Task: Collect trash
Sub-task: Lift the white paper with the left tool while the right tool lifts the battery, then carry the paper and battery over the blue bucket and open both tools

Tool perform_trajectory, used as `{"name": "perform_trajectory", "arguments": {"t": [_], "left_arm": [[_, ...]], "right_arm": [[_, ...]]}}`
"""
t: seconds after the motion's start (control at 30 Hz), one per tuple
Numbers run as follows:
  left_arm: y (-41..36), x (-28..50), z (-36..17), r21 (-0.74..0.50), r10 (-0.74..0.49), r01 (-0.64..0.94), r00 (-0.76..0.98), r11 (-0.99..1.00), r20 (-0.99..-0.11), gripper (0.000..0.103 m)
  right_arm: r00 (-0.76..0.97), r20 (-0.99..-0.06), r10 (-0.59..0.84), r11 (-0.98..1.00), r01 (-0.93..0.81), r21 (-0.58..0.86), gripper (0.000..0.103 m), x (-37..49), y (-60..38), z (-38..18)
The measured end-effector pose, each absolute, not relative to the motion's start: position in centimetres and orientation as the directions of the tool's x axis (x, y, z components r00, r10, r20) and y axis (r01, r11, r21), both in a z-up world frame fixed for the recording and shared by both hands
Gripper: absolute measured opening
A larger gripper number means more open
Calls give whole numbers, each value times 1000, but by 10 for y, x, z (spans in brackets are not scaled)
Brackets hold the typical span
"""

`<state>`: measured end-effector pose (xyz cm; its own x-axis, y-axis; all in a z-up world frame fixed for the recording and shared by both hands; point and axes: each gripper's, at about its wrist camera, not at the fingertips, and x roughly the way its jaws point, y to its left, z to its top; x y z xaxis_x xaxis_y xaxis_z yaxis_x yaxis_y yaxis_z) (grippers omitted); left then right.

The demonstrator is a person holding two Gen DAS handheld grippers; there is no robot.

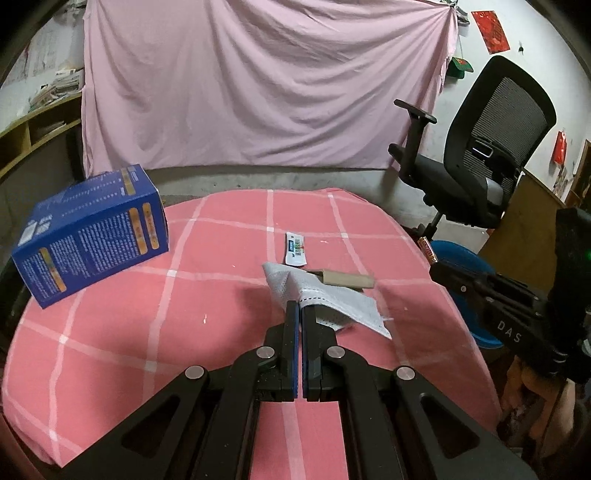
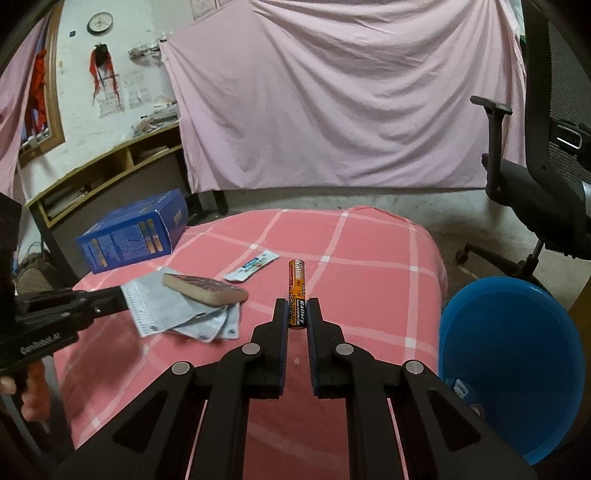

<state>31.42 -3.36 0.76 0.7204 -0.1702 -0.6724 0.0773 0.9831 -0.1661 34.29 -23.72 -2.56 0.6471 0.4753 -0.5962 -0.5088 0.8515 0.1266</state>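
Gripping, left view: left gripper (image 1: pixel 300 308) pinches the grey mask (image 1: pixel 334 301), fingers closed on its edge, lifted off the pink worktop (image 1: pixel 110 332).
Waiting there: sachet (image 1: pixel 294 249), cardboard piece (image 1: pixel 347 279), blue box (image 1: pixel 92 234).
Right view: right gripper (image 2: pixel 296 312) clamps the battery (image 2: pixel 297 293), narrow fingers.
Destination, likely: blue bin (image 2: pixel 509 365) just beside.

place: likely home room; cues: wall clock (image 2: pixel 100 23); cluttered shelf (image 2: pixel 110 162); office chair (image 1: pixel 491 147)
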Motion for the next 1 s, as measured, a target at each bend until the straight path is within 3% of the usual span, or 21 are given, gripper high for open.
{"name": "perform_trajectory", "arguments": {"t": [0.3, 0.77, 1.0], "left_arm": [[-48, 321, 20, -132, -175, 117, 737, 984, -653, 0], [-61, 377, 2, -155, -197, 125, 735, 980, -648, 0], [-47, 355, 19, -212, -220, 115, 785, 970, -579, 0]], "right_arm": [[647, -553, 525, 825, -547, 144, 8, 329, -234, -15], [654, -591, 473, 860, -487, 149, 8, 346, -247, -28], [694, -541, 474, 868, -472, 156, 8, 342, -256, -19]]}}
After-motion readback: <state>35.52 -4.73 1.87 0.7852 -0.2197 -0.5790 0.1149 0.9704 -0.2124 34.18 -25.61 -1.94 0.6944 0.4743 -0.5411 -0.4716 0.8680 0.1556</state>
